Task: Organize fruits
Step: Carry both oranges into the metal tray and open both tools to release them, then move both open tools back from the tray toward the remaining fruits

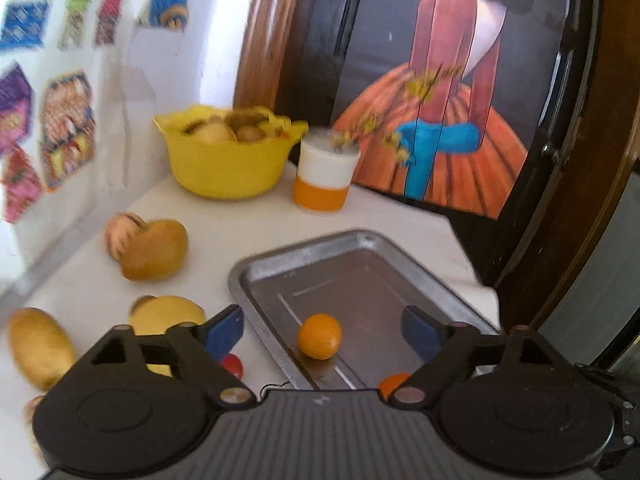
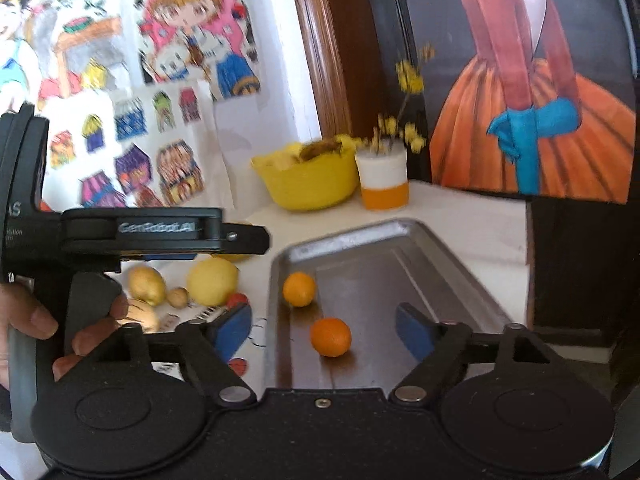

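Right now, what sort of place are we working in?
Most likely a home, perhaps a child's craft corner or a kitchen side table. Coloured-in cartoon drawings are taped to the wall, a large painting of a woman in an orange skirt leans behind the white tabletop, and a yellow bowl holds produce.

A white table point(image 1: 224, 236) carries a metal tray point(image 1: 362, 240), with a yellow bowl point(image 1: 224, 172) and a white-and-orange cup point(image 1: 324, 184) side by side behind it. Left of the tray lie a brownish fruit point(image 1: 150, 250), a lemon point(image 2: 212, 280), a yellowish pear-like fruit point(image 1: 38, 346) and a small red fruit point(image 1: 233, 365).
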Tool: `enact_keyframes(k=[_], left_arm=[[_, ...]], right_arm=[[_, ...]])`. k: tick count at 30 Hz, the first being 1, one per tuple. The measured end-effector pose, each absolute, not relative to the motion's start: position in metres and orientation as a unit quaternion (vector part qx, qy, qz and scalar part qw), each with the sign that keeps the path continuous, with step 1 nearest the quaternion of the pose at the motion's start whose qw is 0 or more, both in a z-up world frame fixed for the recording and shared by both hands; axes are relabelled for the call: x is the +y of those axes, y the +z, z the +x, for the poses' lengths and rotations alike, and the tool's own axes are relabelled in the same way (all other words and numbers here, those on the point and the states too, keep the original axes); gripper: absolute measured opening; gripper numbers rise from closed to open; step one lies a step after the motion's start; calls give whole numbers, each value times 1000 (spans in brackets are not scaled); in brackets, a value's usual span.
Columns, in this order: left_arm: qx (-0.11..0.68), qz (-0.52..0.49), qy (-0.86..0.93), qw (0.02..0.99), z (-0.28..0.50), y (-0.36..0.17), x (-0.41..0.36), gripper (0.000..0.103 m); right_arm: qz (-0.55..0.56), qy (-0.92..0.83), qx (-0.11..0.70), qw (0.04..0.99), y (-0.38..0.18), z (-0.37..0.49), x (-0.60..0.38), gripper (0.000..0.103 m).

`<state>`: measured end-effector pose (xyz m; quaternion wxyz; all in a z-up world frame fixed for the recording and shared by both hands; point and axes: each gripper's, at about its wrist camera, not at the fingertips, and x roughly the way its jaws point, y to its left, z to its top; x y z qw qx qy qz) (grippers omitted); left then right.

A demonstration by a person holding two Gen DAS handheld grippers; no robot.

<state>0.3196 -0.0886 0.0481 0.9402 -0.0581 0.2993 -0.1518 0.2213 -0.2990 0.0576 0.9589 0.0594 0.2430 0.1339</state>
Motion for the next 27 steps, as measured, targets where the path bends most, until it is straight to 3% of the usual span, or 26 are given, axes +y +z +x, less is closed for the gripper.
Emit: enact_keyframes(k=[5,16,22,27], left_arm=[[267,-61,-148,950,271,80,-69,100],[238,-49,-127,962,151,150,1,102],[222,-45,-106,968,109,189,41,102],[205,-33,-83,975,105,209,60,102]], right_arm=[[44,141,217,965,96,168,-295,102],[27,211,198,957,218,74,-281,102],[19,239,238,941,278,97,-252,102],[14,259,303,917,289,156,-215,102]])
